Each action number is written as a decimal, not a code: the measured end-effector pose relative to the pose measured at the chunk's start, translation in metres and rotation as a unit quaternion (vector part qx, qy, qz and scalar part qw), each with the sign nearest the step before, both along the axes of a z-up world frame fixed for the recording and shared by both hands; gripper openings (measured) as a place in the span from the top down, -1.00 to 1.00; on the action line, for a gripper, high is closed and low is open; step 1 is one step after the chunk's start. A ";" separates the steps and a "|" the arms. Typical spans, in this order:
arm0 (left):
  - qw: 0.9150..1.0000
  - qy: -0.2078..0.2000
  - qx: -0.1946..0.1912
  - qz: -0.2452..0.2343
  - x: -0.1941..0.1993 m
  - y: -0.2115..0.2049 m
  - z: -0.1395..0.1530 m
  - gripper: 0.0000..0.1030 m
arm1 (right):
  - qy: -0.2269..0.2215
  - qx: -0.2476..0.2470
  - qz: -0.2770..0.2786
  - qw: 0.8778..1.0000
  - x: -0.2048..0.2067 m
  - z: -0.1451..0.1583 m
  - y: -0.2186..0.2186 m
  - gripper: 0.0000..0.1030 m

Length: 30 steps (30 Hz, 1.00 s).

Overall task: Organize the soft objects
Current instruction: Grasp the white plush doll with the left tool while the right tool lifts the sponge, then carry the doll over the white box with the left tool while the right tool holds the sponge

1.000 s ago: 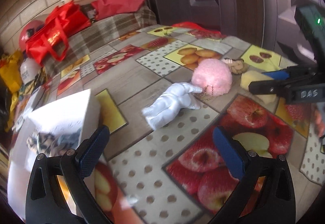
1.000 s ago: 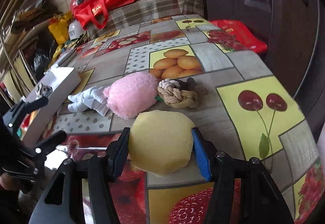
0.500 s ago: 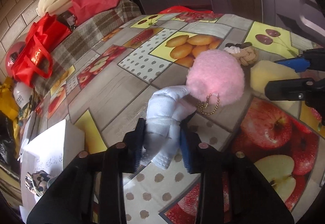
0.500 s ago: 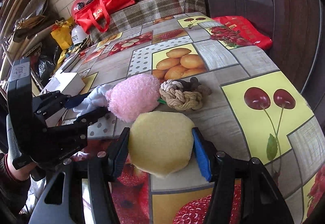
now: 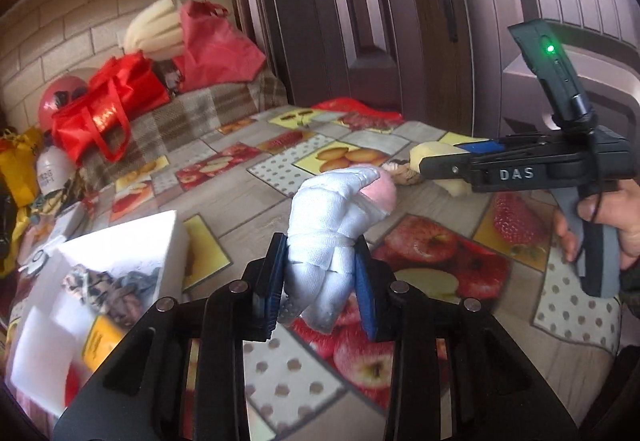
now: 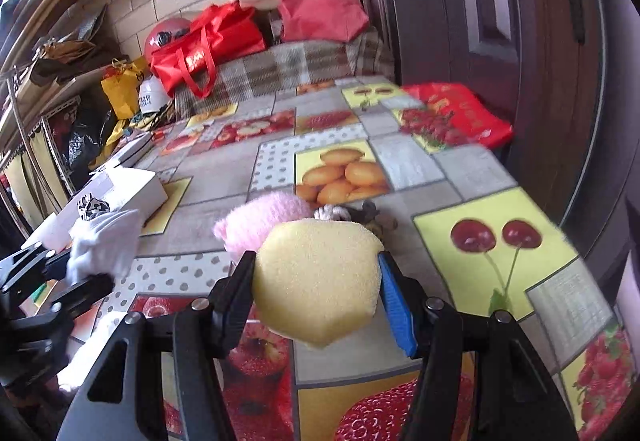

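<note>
Table (image 6: 460,169) is partly sorted at best. The white box (image 5: 132,241) at 9 o'clock in the left view already has a patterned scrunchie-looking thing in it. Left gripper (image 5: 320,281) is clamped on the white sock (image 5: 332,225), right gripper (image 6: 316,293) on the yellow sponge (image 6: 316,277), both lifted. Pink pompom (image 6: 264,221) and rope knot (image 6: 332,213) at 12 o'clock look left to do.

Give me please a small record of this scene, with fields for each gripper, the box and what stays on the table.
left gripper: shut on white sock, lifted
right gripper: shut on yellow sponge
white box: open, patterned fabric inside
on tablecloth: pink pompom, rope knot
</note>
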<state>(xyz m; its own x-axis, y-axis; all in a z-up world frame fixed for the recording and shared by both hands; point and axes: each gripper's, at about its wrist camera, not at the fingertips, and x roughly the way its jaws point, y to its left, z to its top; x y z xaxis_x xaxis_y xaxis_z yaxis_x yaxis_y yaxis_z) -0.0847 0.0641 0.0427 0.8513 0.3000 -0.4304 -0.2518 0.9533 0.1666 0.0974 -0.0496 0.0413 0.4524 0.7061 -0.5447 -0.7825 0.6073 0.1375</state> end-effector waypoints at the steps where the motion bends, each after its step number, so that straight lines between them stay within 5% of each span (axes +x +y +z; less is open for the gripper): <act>1: 1.000 -0.011 0.000 0.004 -0.008 0.001 0.002 0.41 | -0.011 0.008 -0.002 1.000 -0.004 0.002 0.000 -0.15; 9: 0.994 -0.071 -0.055 0.057 -0.047 0.030 0.009 0.40 | -0.038 0.057 0.019 0.997 -0.033 0.011 0.022 -0.15; 14: 0.994 -0.077 -0.044 0.066 -0.059 0.032 0.009 0.40 | -0.069 0.039 0.035 0.996 -0.046 0.012 0.034 -0.15; 21: 0.993 -0.085 -0.040 0.073 -0.068 0.033 0.010 0.40 | -0.042 0.051 0.030 0.997 -0.040 0.009 0.035 -0.15; 30: 0.992 -0.092 -0.046 0.078 -0.073 0.037 0.011 0.40 | -0.058 0.053 0.047 0.996 -0.057 0.010 0.044 -0.15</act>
